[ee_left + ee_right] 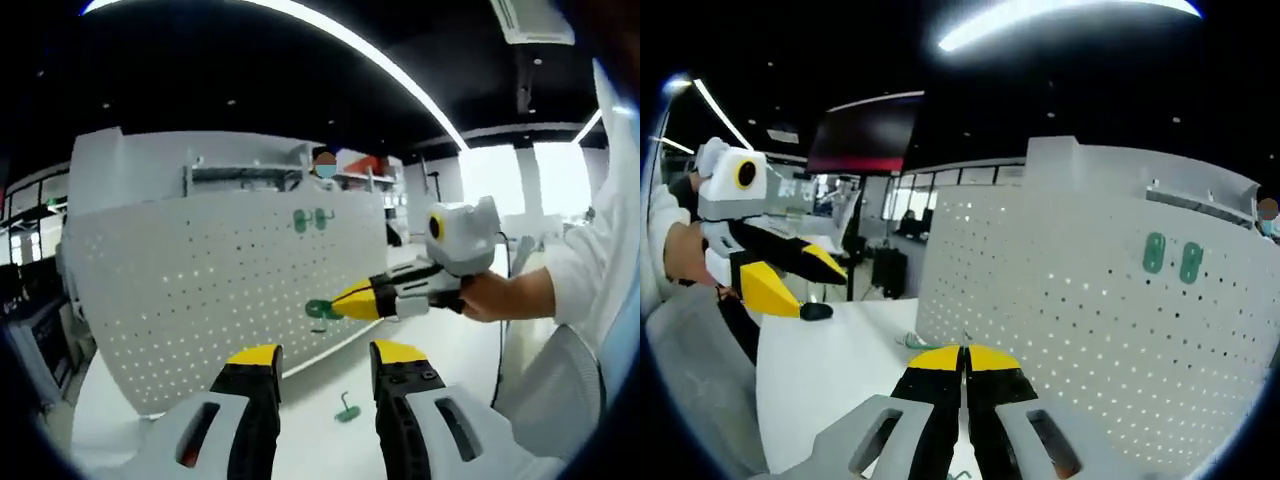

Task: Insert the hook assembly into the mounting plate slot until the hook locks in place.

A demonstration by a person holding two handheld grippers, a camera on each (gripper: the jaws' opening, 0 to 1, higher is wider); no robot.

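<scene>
One hook goes to the board.
We hold a green hook (322, 310) pinched in our right gripper (345, 299) against the pegboard (200, 290); our left gripper (325, 358) gapes empty. A spare hook (347, 408) lies at 6 o'clock. Next: seat it.

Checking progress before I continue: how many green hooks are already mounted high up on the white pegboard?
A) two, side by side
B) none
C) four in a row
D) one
A: two green hooks sit side by side near the top of the pegboard, seen in the left gripper view and again in the right gripper view.
</scene>
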